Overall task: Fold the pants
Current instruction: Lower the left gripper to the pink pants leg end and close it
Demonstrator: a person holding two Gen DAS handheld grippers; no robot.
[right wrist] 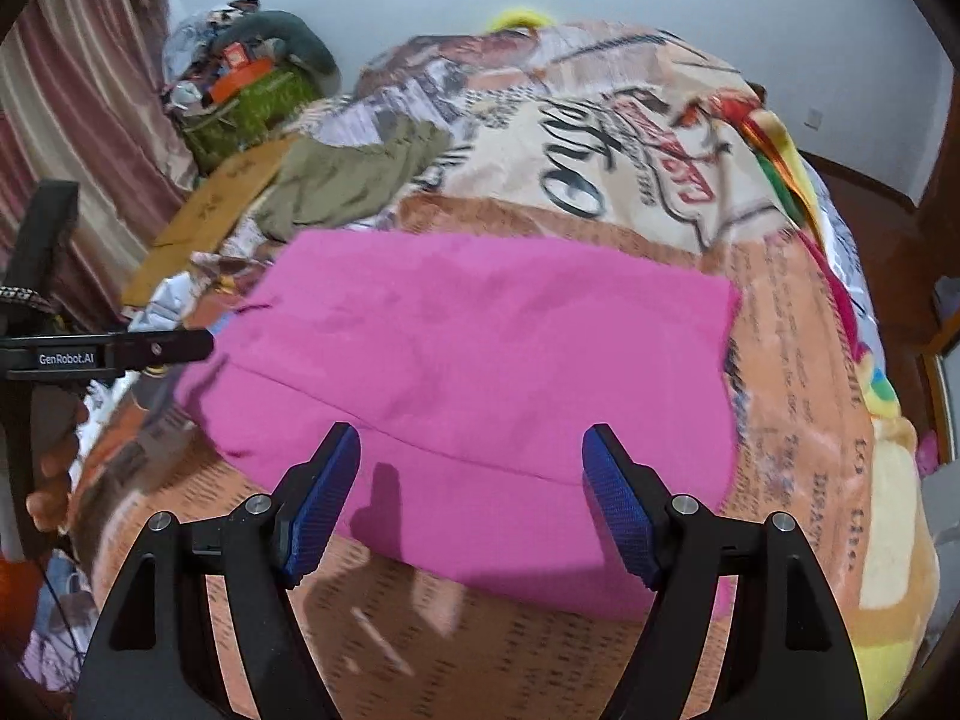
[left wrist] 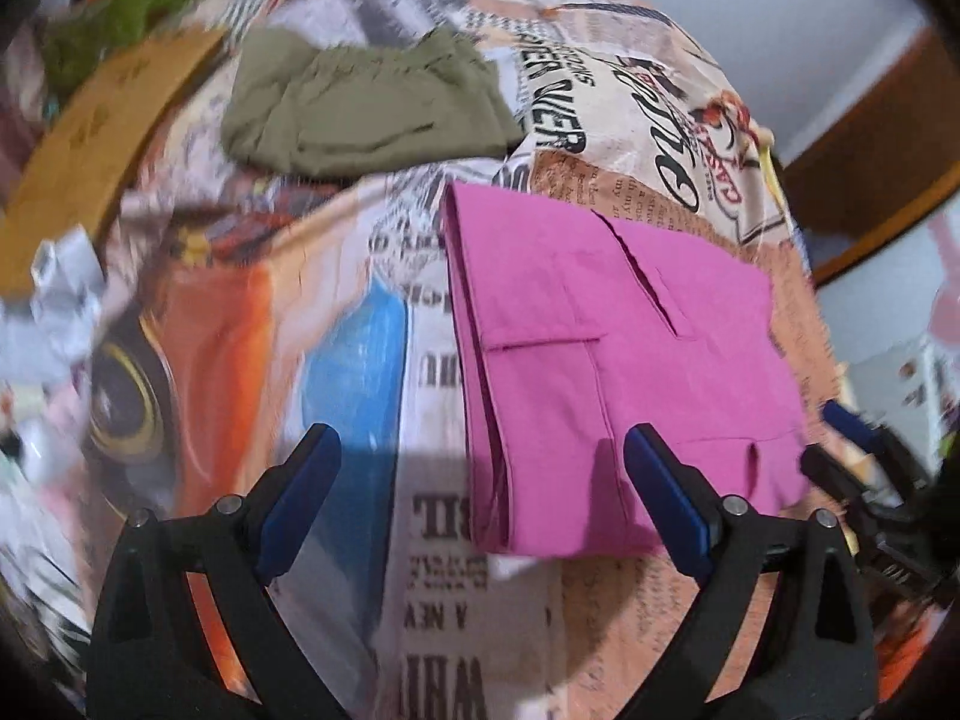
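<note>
Pink pants (left wrist: pixel 618 372) lie folded into a flat rectangle on the printed bedspread (left wrist: pixel 348 360); they also show in the right wrist view (right wrist: pixel 480 372). My left gripper (left wrist: pixel 480 450) is open and empty, hovering over the pants' near left edge. My right gripper (right wrist: pixel 471 456) is open and empty above the pants' near edge; it also shows at the right of the left wrist view (left wrist: pixel 864 468). The left gripper's body shows at the left of the right wrist view (right wrist: pixel 108 351).
Olive green pants (left wrist: pixel 366 102) lie folded farther back on the bed, also in the right wrist view (right wrist: pixel 354 180). A cardboard sheet (left wrist: pixel 90 144) and a pile of clutter (right wrist: pixel 252 84) sit at the back left. Curtains (right wrist: pixel 78 120) hang left; a wooden frame (left wrist: pixel 870 168) stands right.
</note>
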